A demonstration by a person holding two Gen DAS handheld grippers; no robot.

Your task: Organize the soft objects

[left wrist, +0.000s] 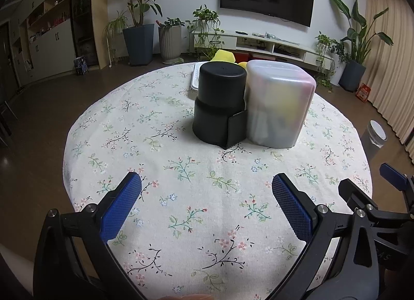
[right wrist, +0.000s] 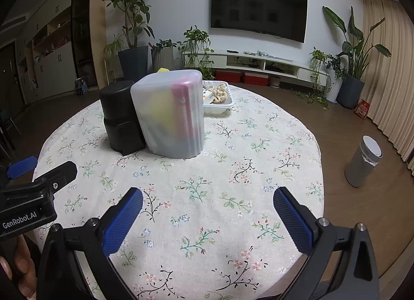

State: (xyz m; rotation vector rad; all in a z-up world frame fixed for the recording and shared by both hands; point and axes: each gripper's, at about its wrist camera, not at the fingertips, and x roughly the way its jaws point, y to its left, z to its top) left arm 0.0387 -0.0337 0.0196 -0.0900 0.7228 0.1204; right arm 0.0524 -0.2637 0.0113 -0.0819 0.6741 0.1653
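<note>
I hold both spread: left gripper [left wrist: 206, 196], right gripper [right wrist: 207, 205]. Frosted container [left wrist: 279, 104] touches black container [left wrist: 220, 103] at 12 o'clock, probably grouped for sorting.

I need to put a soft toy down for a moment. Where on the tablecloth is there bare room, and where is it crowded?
Free: the wide stretch of floral tablecloth between the open right gripper and the frosted container, plus the cloth left of the black canister. Crowded: the far middle, where canister, container and white tray cluster.
</note>
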